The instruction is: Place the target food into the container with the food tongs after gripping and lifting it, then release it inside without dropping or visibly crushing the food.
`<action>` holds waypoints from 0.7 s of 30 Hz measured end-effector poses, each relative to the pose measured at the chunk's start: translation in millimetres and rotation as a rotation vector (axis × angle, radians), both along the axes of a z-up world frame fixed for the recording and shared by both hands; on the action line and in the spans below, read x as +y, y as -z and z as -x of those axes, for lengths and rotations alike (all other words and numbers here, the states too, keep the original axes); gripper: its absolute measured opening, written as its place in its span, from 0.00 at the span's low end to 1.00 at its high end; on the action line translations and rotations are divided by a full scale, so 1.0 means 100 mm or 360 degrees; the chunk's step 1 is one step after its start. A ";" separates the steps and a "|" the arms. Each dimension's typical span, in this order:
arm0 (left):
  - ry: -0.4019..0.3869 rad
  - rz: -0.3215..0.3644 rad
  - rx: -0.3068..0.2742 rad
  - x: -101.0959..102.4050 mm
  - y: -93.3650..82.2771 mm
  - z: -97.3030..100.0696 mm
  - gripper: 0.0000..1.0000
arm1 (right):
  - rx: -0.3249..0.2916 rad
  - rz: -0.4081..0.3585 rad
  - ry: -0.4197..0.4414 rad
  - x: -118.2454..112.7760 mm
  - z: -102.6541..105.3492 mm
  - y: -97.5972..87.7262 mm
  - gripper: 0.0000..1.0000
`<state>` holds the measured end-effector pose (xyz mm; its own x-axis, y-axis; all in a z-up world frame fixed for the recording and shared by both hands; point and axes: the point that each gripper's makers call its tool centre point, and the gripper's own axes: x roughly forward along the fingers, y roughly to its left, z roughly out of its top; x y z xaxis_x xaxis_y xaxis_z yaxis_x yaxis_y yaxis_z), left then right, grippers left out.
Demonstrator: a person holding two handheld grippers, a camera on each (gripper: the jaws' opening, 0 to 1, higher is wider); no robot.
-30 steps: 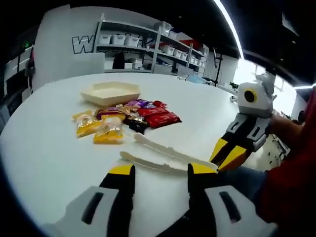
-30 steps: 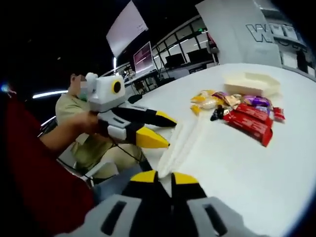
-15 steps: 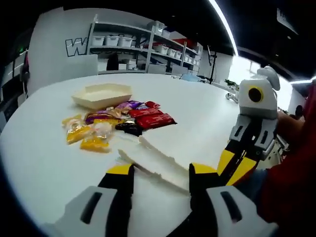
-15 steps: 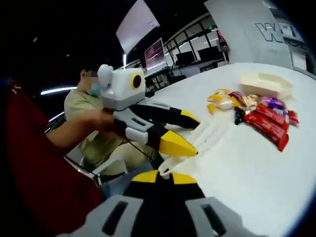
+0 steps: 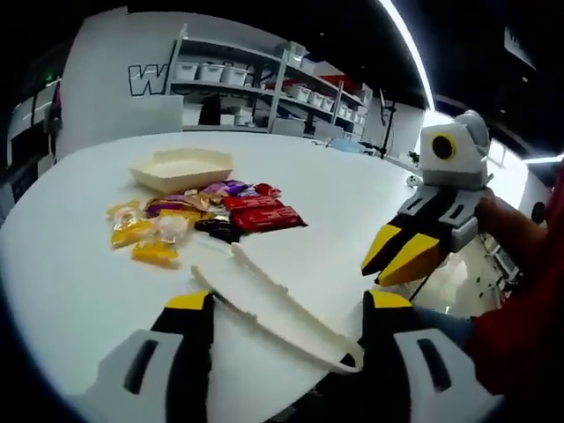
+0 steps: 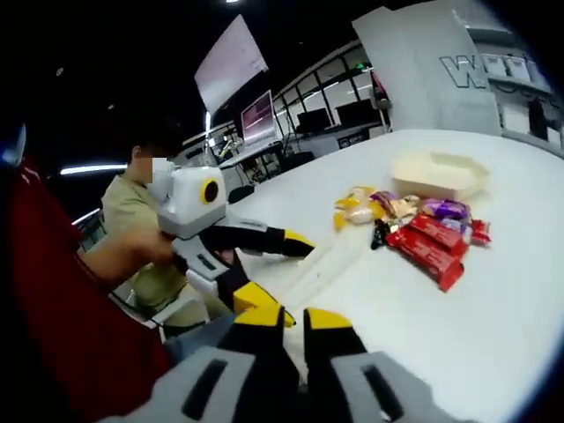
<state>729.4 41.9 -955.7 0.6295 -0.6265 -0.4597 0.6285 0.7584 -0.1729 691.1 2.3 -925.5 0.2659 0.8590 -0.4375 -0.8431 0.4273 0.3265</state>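
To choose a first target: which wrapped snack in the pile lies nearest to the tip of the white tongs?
The black packet: it lies beside the white tongs, at their tip, while the yellow and red packets lie farther off.

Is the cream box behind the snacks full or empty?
Empty. In the left gripper view the cream box shows only its bare pale inside, and the wrapped snacks all lie on the table in front of it.

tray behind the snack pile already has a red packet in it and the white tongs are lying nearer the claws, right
Not quite. The cream tray holds nothing; the left gripper view shows its bare inside. The red packets lie on the white table in front of it, in the snack pile. The white tongs do lie nearer the claws.
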 end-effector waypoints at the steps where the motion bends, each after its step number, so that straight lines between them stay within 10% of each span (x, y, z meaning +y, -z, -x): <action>1: 0.0014 -0.0062 -0.0023 0.02 0.02 -0.01 0.66 | -0.0002 0.0005 0.0003 0.00 0.00 0.00 0.03; 21: 0.0307 -0.0058 -0.0019 -0.10 0.02 0.07 0.37 | -0.0041 0.0013 0.0068 -0.07 -0.09 0.00 0.02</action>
